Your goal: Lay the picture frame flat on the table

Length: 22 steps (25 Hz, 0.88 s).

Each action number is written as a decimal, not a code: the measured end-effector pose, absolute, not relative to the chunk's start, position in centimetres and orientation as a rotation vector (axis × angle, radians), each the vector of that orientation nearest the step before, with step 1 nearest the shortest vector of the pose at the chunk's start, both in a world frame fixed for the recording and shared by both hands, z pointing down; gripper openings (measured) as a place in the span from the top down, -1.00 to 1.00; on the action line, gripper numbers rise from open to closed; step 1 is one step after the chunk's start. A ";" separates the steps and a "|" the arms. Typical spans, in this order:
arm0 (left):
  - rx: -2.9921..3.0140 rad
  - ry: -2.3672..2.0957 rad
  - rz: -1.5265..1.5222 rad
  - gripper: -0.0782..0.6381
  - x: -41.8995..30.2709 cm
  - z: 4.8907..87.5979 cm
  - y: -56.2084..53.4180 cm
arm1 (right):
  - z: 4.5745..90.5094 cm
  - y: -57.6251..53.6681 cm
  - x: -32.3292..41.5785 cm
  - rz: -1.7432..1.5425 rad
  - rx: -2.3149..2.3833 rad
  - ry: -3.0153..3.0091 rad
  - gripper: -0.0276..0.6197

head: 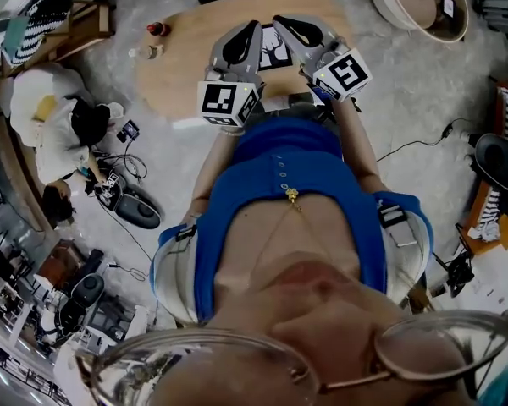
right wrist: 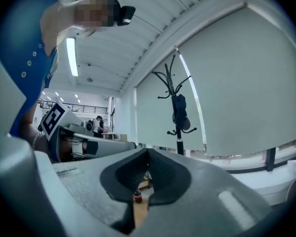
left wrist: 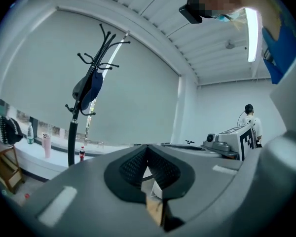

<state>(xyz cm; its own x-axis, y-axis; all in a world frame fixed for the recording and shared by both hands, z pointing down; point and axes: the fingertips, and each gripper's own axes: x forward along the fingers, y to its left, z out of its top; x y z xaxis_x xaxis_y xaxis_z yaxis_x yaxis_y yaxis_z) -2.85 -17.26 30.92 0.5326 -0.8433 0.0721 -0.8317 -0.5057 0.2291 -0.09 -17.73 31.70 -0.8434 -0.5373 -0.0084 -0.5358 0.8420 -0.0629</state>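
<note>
On the oval wooden table (head: 182,70) the picture frame (head: 273,53), white-edged with a black tree print, shows between my two grippers, which hide part of it. Whether it stands or lies I cannot tell. My left gripper (head: 252,27) is raised over the table's near side, jaws shut and empty. Just to its right, my right gripper (head: 281,20) is also shut and empty. In the left gripper view the gripper (left wrist: 148,147) points level into the room, a white sliver of frame (left wrist: 156,186) in the gap below the pads. The right gripper (right wrist: 148,152) also points level.
A red bottle (head: 158,30) and a clear bottle (head: 144,52) stand at the table's left end. A round basket (head: 419,2) sits at the far right and a person (head: 55,121) sits on the floor at left, with cables. A coat rack (left wrist: 86,90) stands by the wall.
</note>
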 end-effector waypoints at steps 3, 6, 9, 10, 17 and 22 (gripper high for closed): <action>2.560 -1.409 -0.083 0.79 -2.0 29.9 -16.8 | 30.5 -17.4 1.1 -0.097 -0.923 2.956 0.91; 2.575 -1.413 -0.080 0.79 -1.8 29.5 -16.7 | 29.5 -17.2 1.4 -0.068 -0.933 2.948 0.91; 2.572 -1.423 -0.089 0.79 -1.8 29.3 -16.6 | 29.0 -16.9 1.2 -0.024 -0.908 2.968 0.91; 2.575 -1.426 -0.090 0.79 -1.7 29.2 -16.5 | 28.8 -16.9 1.1 -0.011 -0.899 2.974 0.91; 2.592 -1.446 -0.072 0.79 -1.7 28.9 -16.7 | 28.8 -16.7 0.9 -0.010 -0.879 2.988 0.91; 2.598 -1.453 -0.036 0.79 -1.8 29.4 -16.4 | 29.0 -16.6 0.9 -0.030 -0.881 2.989 0.91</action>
<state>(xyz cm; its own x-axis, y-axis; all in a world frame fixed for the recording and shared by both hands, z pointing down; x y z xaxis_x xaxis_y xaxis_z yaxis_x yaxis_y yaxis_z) -1.84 -16.40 29.39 0.5264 -0.8482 0.0588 -0.8442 -0.5132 0.1547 0.89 -16.58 29.05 -0.8397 -0.5427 -0.0189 -0.5422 0.8399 -0.0259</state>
